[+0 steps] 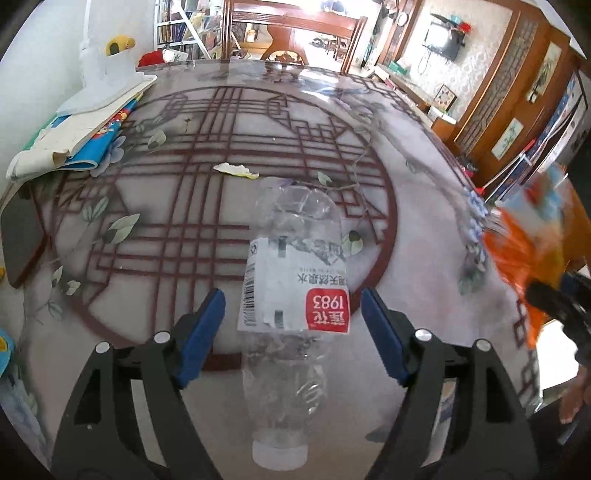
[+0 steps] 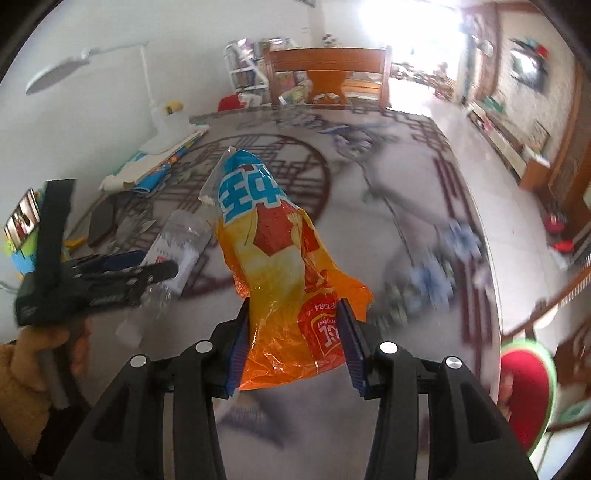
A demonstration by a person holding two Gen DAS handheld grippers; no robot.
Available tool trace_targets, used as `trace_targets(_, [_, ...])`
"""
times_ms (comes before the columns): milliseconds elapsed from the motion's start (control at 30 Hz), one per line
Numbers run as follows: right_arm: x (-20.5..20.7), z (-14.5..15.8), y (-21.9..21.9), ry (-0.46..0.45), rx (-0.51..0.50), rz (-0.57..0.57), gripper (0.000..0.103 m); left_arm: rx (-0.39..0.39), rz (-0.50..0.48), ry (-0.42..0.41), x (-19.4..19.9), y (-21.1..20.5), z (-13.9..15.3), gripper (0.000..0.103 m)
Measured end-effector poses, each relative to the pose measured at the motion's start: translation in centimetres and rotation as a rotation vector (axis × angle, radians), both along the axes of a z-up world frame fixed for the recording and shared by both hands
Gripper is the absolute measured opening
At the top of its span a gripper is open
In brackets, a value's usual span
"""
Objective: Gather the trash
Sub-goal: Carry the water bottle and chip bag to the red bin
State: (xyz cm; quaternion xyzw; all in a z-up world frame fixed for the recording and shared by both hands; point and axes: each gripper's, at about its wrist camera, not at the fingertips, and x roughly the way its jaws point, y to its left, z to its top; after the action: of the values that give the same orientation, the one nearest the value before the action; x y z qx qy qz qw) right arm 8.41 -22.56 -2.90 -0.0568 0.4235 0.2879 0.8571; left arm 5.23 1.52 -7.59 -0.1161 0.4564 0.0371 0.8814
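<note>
A crushed clear plastic bottle [image 1: 291,295] with a white and red label lies on the patterned table [image 1: 207,206], cap toward me. My left gripper [image 1: 293,317] is open, its blue pads on either side of the bottle without touching it. My right gripper [image 2: 293,343] is shut on an orange and blue snack bag [image 2: 277,266], held above the table. The bag shows blurred at the right edge of the left wrist view [image 1: 524,240]. The left gripper [image 2: 122,273] and the bottle [image 2: 177,251] show at the left of the right wrist view.
A scrap of torn paper [image 1: 236,170] lies beyond the bottle. A stack of books and papers [image 1: 85,125] and a white lamp base [image 1: 107,66] sit at the table's far left. A dark tablet [image 1: 22,240] lies at the left edge. A wooden chair [image 1: 291,33] stands behind the table.
</note>
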Motion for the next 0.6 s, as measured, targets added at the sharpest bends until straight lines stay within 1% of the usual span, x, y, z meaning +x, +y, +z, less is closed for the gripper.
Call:
trace_targets(33, [-0.2,0.0,-0.7,0.006,0.020,-0.019,0.043,0.008,-0.011,0.007,0.1,-0.2,-0.3,0.072])
trace_targets(67, [-0.5,0.0,-1.6,0.019,0.050,-0.046,0.043,0.015,-0.018,0.013,0.1,-0.4,-0.5,0.059])
trace_targets(100, [-0.7,0.1,-2.3,0.031,0.087,-0.075,0.043,0.024,-0.024,0.019,0.2,-0.6,-0.7,0.051])
trace_targets(200, [-1.1,0.6,-4.1,0.024,0.156,-0.142,0.043,0.076,-0.035,0.004,0.0,-1.3,-0.5,0.048])
trace_targets(267, [-1.3,1.1,-4.9,-0.008,0.162,-0.177,0.043,0.087,-0.042,-0.016,-0.3,-2.0,0.2,0.048])
trace_targets(367, [-1.3,1.8,-6.3,-0.046,0.168,-0.212,0.043,0.104,-0.045,-0.089,-1.4,-4.1,2.1,0.048])
trace_targets(400, [-1.4,1.9,-6.9,-0.058,0.164,-0.233,0.043,0.094,-0.042,-0.104,-1.7,-4.7,2.4,0.048])
trace_targets(500, [-1.0,2.0,-9.1,-0.065,0.175,-0.287,0.043,0.004,-0.059,-0.130,-2.1,-7.3,3.3,0.048])
trace_targets(533, [-0.8,1.9,-9.9,-0.061,0.183,-0.305,0.043,-0.012,-0.078,-0.136,-2.1,-8.5,3.7,0.048])
trace_targets(600, [-0.6,1.6,-11.7,-0.050,0.194,-0.347,0.043,-0.008,-0.119,-0.149,-2.1,-10.7,4.2,0.048])
